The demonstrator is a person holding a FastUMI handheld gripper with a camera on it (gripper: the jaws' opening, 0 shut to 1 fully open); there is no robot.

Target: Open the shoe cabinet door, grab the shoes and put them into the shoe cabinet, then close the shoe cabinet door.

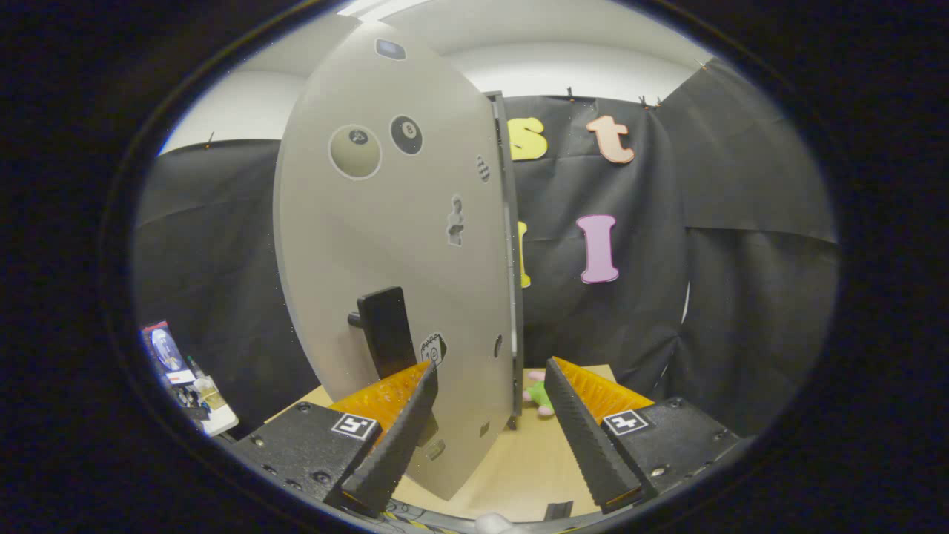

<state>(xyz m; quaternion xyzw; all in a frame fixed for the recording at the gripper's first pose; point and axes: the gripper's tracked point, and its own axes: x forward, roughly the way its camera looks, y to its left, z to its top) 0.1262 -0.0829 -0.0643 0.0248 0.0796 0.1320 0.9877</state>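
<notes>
Grey sticker-covered shoe cabinet door (385, 222) stands ajar on the light wooden table (519, 467), its free edge running between the fingers of the hand-held gripper (489, 434), which is spread wide and holds nothing. Black door handle (385, 330) sits just left of that edge. Risk: left finger may snag the handle or door edge, jolting the cabinet. Small green-pink toy (539, 394) lies behind the door.
</notes>
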